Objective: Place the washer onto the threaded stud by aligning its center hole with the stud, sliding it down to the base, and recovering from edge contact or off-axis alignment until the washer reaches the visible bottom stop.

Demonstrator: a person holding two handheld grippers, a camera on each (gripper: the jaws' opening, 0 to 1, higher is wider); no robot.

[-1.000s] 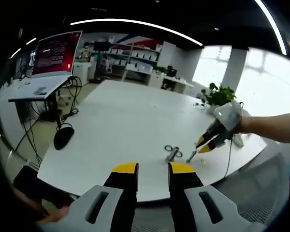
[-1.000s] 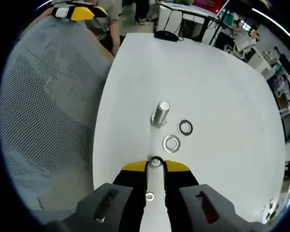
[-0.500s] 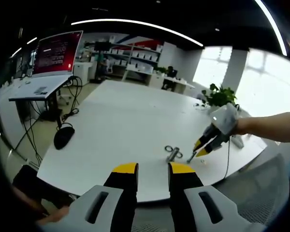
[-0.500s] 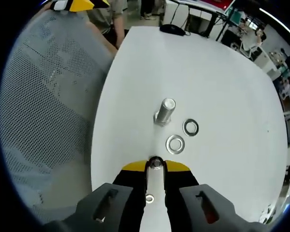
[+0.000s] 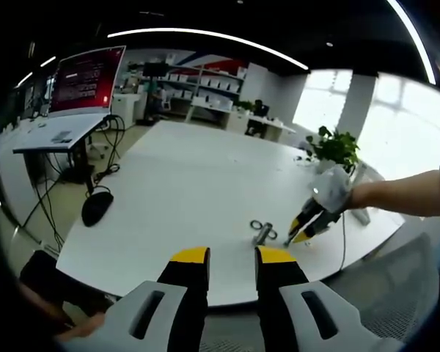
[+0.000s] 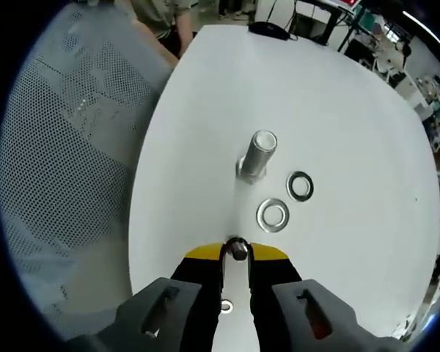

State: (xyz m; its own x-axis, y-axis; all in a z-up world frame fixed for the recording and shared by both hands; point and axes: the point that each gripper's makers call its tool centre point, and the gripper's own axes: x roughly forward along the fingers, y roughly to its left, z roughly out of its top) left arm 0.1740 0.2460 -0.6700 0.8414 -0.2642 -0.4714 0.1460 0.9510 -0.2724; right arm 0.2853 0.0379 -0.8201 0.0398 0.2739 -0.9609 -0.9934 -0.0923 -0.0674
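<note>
We've got a plain white counter [image 6: 337, 110] with a shiny silver stud [image 6: 255, 155] on it, two silver washers [image 6: 273, 214] beside the stud, yellow-tipped black jaws on our right hand-held gripper [image 6: 238, 251], and a grey perforated mesh chair [image 6: 59, 161] left of the counter.

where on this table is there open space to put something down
The table is bare over most of its top: the wide stretch between the black mouse at the near-left edge and the potted plant at the far end. It is crowded near the chair-side edge, where the stud, two loose washers and the right gripper sit close together.
</note>
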